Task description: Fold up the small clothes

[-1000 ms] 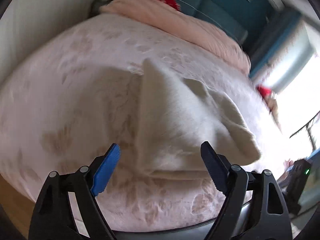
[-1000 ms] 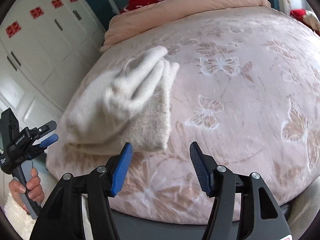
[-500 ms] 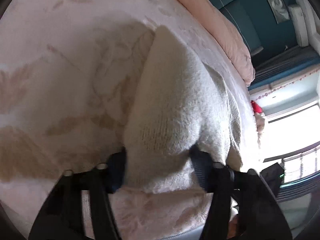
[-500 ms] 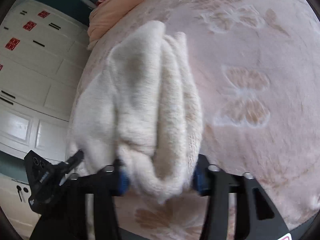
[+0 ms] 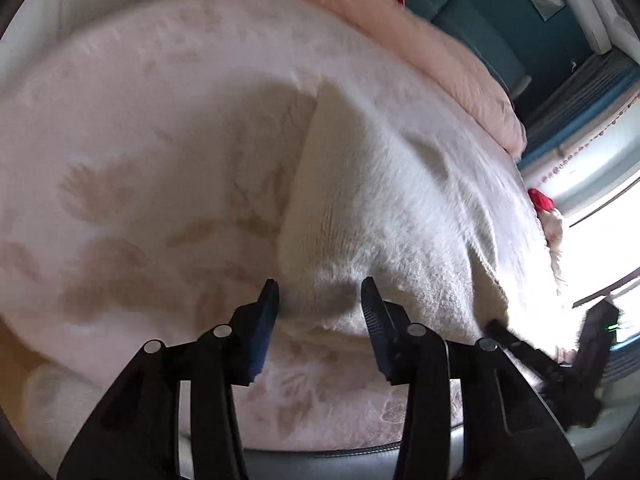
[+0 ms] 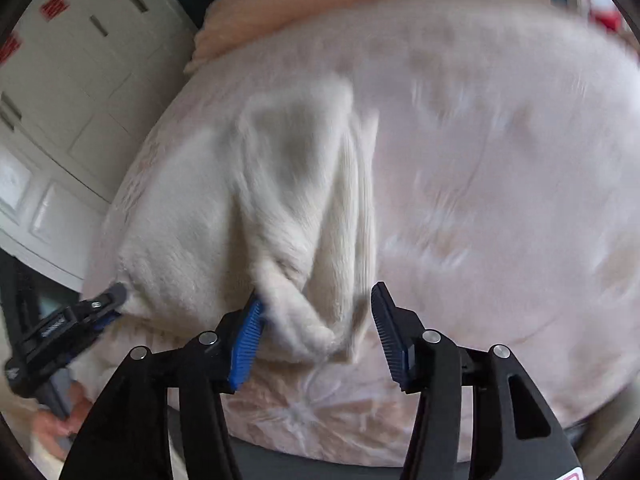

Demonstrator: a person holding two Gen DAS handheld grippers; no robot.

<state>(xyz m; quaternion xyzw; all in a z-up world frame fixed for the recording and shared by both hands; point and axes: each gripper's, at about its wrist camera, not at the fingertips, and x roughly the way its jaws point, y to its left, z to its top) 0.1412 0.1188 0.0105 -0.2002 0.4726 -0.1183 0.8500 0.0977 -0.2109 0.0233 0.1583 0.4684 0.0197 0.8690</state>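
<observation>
A fluffy cream knitted garment [image 5: 384, 208] lies folded on a pink bed cover [image 5: 140, 152] with a butterfly pattern. It also shows in the right wrist view [image 6: 280, 208]. My left gripper [image 5: 320, 312] has its jaws partly closed around the garment's near left edge, with fabric bunched between them. My right gripper [image 6: 316, 320] has its jaws partly closed around the near right edge, with a fold of fabric between them. Each gripper shows at the side of the other's view.
A peach duvet [image 5: 420, 52] is heaped at the far end of the bed, against a teal headboard [image 5: 480, 12]. White cupboard doors [image 6: 80, 80] stand to the left of the bed. A bright window [image 5: 600, 232] is to the right. The bed's near edge [image 5: 320, 456] lies just below both grippers.
Both grippers went from wide open near the bed edge to closing around the garment's near edge. In the last half second they pulled back and up a little, and the views are blurred.
</observation>
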